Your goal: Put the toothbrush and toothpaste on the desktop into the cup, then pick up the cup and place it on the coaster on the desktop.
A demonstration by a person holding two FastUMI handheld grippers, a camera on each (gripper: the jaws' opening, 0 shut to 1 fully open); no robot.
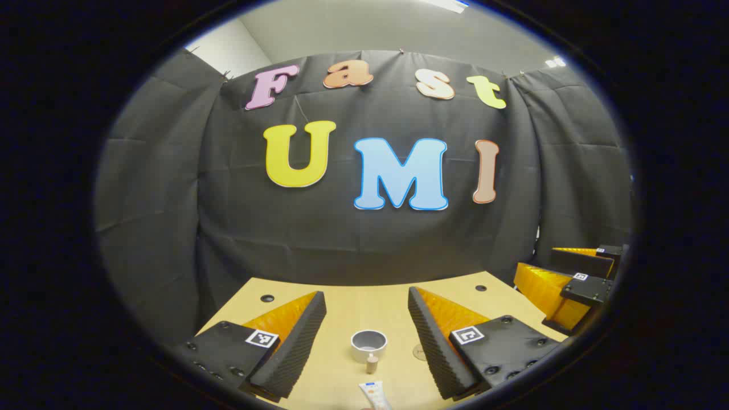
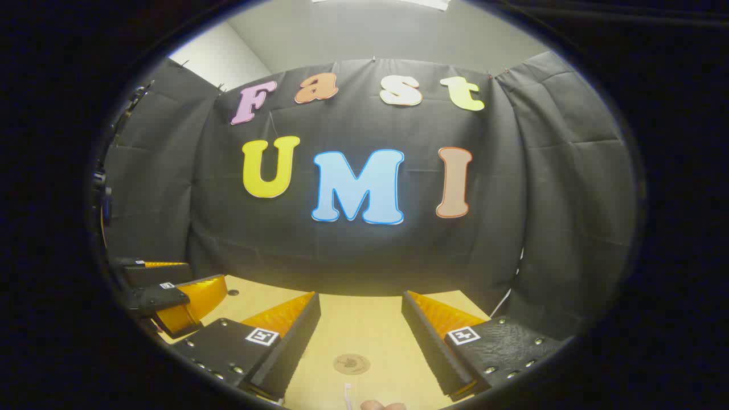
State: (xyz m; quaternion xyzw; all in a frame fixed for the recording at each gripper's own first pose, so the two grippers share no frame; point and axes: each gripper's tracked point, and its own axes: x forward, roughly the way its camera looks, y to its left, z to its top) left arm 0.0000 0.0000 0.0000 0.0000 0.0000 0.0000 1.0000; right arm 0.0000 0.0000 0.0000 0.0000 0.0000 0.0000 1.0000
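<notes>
In the left gripper view a small white cup (image 1: 368, 344) stands upright on the wooden desktop (image 1: 353, 307), straight ahead between my fingers. A toothpaste tube (image 1: 374, 393) lies just in front of it, with its cap toward the cup. My left gripper (image 1: 366, 296) is open and holds nothing. A round brown coaster (image 2: 351, 363) lies flat on the desk in the right gripper view. The white end of the toothbrush (image 2: 348, 394) shows below the coaster at the bottom edge. My right gripper (image 2: 359, 296) is open above the coaster and holds nothing.
The black cloth wall closes the desk's far side. The coaster's edge (image 1: 420, 352) peeks out right of the cup. The right gripper (image 1: 541, 262) hovers at the desk's right side, and the left gripper (image 2: 205, 272) shows at the left. Small round holes (image 1: 267, 298) mark the desktop.
</notes>
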